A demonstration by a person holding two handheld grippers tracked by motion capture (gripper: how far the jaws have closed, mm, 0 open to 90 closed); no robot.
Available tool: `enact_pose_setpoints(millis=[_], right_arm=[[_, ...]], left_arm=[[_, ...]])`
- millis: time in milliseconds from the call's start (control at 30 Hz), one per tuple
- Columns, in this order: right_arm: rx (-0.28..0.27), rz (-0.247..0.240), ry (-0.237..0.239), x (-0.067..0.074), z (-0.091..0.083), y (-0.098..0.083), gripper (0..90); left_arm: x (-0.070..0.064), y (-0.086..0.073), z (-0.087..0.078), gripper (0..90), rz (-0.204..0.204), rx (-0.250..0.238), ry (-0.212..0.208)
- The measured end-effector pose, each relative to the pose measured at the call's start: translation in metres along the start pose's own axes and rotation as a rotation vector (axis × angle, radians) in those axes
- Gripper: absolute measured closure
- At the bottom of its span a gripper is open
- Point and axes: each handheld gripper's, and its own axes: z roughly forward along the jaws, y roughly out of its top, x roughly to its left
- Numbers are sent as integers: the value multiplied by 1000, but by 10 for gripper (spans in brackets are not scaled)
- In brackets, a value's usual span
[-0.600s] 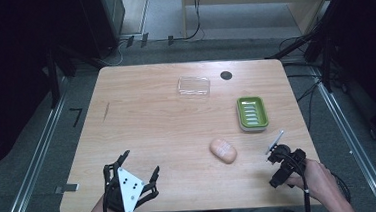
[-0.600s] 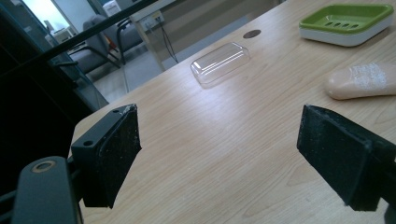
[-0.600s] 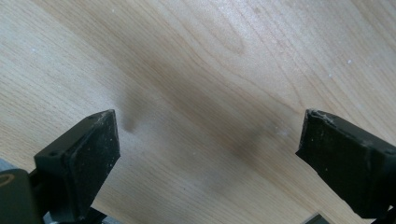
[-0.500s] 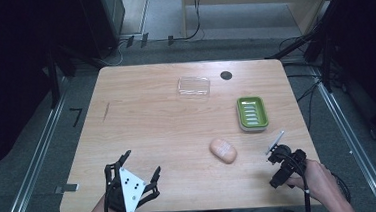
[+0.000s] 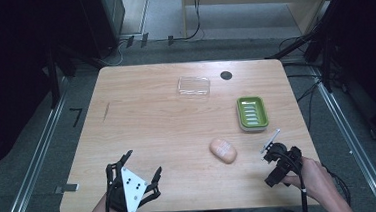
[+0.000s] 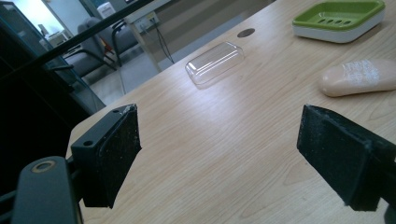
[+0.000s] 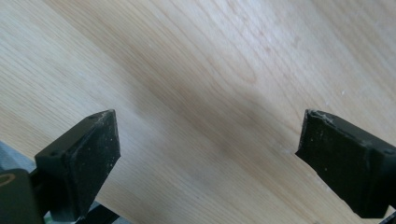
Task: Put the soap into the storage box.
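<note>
A peach soap bar (image 5: 222, 150) lies on the wooden table (image 5: 152, 123), right of centre near the front. Behind it to the right stands a green soap dish (image 5: 252, 113) with nothing in it. My left gripper (image 5: 142, 163) rests at the front left, open, its jaws pointing toward the table's middle. In the left gripper view the left gripper (image 6: 219, 158) stands wide, with the soap bar (image 6: 359, 77) and soap dish (image 6: 341, 18) far ahead on the right. My right gripper (image 5: 279, 161) is at the front right, tilted down at the table. The right gripper (image 7: 208, 158) is open over bare wood.
A clear plastic lid (image 5: 193, 85) lies toward the back of the table, with a small black round hole (image 5: 226, 75) just right of it. The lid (image 6: 215, 63) and hole (image 6: 245, 32) appear ahead in the left gripper view. Floor rails run along both sides of the table.
</note>
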Motion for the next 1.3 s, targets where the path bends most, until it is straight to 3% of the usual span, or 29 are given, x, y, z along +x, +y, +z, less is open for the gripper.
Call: enact_pose_setpoints(millis=[600, 1300], right_arm=[[-24, -92, -22, 24, -16, 36, 27], [-59, -145, -7, 38, -24, 78, 14]], left_arm=[[-1, 0, 0, 140, 9, 0, 2], [-2, 0, 1, 140, 16, 4, -2]])
